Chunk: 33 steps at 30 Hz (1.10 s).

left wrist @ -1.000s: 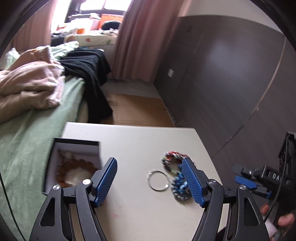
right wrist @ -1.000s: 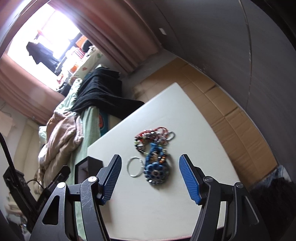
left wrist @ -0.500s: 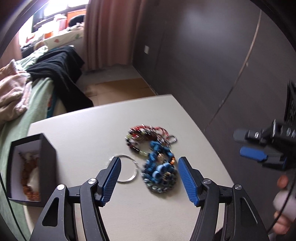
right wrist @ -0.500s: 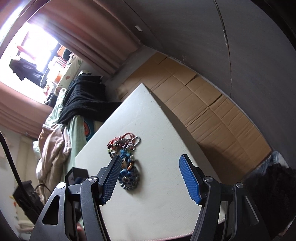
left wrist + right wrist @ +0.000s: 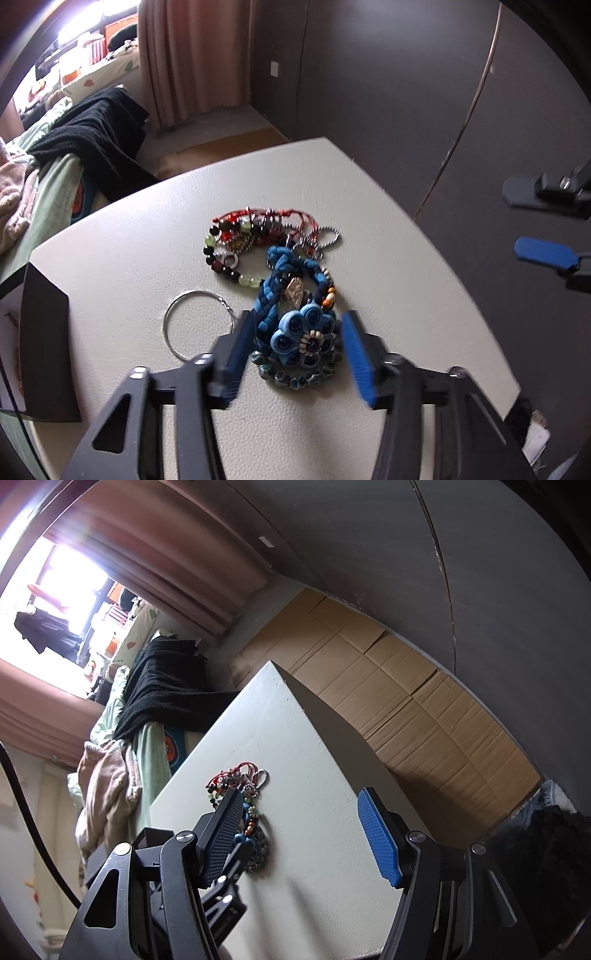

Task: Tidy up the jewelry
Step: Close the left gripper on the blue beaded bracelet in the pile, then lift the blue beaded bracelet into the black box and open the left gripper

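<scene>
- Far left, left wrist view: black box (image 5: 44,354) on the left edge of the pale surface (image 5: 147,229); its inside is mostly cut off by the frame.
- Right of the box: bare metal ring (image 5: 197,323) lying flat, its right rim touching or passing under the left finger; cannot tell which.
- Left gripper (image 5: 297,350) straddles the blue flower piece (image 5: 303,338). Fingers (image 5: 236,352) apart, one on each side of the flower, and they have just been closing. Left finger just beside the blue braid; right finger stands off with a narrow gap. Pads not pressing yet.
- A ring of dark green beads curls round the near side of the flower, between the two fingers.
- Beyond the flower: blue braided cord (image 5: 286,269), then a tangle of red cord and beads (image 5: 251,236) with a silver ball chain (image 5: 325,236) at its right end. All heaped together mid-surface, touching.
- Far right of this view: right gripper's blue pad, off the surface edge.
- Right wrist view: right gripper (image 5: 299,834) has fingers wide apart over bare surface, nothing between them. The jewelry heap lies at and behind its left finger; the flower is mostly hidden there.
- Background: bed with black garment (image 5: 92,140) far left.
</scene>
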{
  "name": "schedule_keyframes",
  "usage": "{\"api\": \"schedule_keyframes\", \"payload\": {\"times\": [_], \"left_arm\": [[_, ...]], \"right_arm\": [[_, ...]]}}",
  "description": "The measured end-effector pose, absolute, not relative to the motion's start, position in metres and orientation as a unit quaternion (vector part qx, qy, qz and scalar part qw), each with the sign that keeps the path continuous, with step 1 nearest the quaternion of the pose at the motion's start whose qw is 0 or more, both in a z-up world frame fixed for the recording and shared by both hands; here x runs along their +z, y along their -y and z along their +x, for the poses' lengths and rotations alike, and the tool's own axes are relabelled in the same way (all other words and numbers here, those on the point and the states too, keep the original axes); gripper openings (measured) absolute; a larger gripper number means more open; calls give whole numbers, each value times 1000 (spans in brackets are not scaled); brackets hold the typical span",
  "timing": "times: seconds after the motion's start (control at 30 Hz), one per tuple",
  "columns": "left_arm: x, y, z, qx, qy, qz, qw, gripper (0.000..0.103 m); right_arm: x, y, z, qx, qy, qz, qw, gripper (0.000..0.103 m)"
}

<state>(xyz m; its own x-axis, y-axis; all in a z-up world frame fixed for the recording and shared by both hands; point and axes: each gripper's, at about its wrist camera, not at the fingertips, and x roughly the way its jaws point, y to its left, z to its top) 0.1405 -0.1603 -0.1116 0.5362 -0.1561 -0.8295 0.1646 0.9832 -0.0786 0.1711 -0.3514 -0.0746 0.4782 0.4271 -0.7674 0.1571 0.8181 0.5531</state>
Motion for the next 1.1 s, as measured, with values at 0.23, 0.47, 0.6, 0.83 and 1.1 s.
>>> {"api": "schedule_keyframes", "payload": {"times": [0.23,0.47,0.6,0.83,1.1], "left_arm": [[-89,143,132,-99,-440,-19,892,22],[-62,107,119,-89,-414,-75,903,22],[-53,93,112,-83,-404,-85,907,21],[-42,72,104,-73,-392,-101,912,21],[-32,45,98,-58,-381,-133,913,21]], "right_arm": [[-75,341,173,90,-511,274,810,65],[-77,324,170,114,-520,257,807,65],[-81,306,171,127,-529,234,806,65],[-96,277,174,132,-549,192,803,49],[-116,237,180,120,-573,122,801,30]]}}
